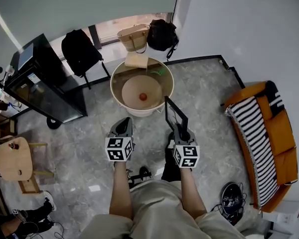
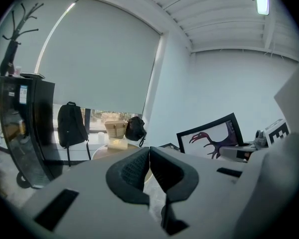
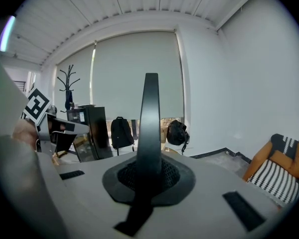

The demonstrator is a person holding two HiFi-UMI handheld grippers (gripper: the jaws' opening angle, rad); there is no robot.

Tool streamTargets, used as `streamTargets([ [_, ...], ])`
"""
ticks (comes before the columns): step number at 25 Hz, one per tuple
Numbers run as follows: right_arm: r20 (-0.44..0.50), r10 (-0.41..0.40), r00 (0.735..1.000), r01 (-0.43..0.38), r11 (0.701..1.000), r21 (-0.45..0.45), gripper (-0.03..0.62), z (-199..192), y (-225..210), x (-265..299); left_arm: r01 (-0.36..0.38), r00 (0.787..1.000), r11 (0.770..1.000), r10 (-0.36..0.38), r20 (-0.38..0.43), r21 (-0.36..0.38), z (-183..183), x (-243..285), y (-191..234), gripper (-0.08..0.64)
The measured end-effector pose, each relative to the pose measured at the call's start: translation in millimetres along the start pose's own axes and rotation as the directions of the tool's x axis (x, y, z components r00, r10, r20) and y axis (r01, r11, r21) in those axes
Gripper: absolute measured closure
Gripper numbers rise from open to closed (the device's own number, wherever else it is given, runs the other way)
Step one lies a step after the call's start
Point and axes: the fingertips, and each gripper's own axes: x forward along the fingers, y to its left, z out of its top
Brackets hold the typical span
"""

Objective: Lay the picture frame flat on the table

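Observation:
My right gripper (image 1: 181, 130) is shut on the lower edge of the black picture frame (image 1: 175, 113) and holds it upright above the floor, just short of the round table (image 1: 117, 73). In the right gripper view the frame (image 3: 150, 128) stands edge-on between the pads of that gripper (image 3: 149, 176). The left gripper view shows the frame's (image 2: 214, 136) bird picture at the right. My left gripper (image 1: 123, 124) hovers beside the right one, its jaws (image 2: 149, 166) shut with nothing in them. A pale round mat (image 1: 137, 88) with a small red thing (image 1: 143, 97) lies on the table.
A black cabinet (image 1: 45, 83) stands at the left, with a wooden stool (image 1: 15, 158) nearer. A black backpack (image 1: 79, 51), a tan bag (image 1: 133, 38) and a black bag (image 1: 162, 34) line the window behind the table. An orange sofa (image 1: 281, 148) with a striped cushion is at the right.

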Motion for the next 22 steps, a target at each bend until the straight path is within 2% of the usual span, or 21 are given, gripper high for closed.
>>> streamTargets([
  [10,-0.015,0.070,0.997,-0.070,0.997,0.036,0.552,22.6,-31.1,98.4,-0.078,0.997,0.997,0.078,-0.008,-0.017,24.4,70.8,38.7,0.538],
  [19,-0.109,0.157,0.982,-0.153,0.987,0.038,0.552,28.1,-87.8,221.6,-0.138,0.986,0.987,0.130,-0.103,-0.083,15.2,190.5,55.9,0.538],
  [22,-0.141,0.179,0.974,-0.170,0.983,0.076,0.552,30.0,-115.3,260.9,-0.157,0.981,0.982,0.143,-0.128,-0.104,19.9,228.7,54.2,0.538],
])
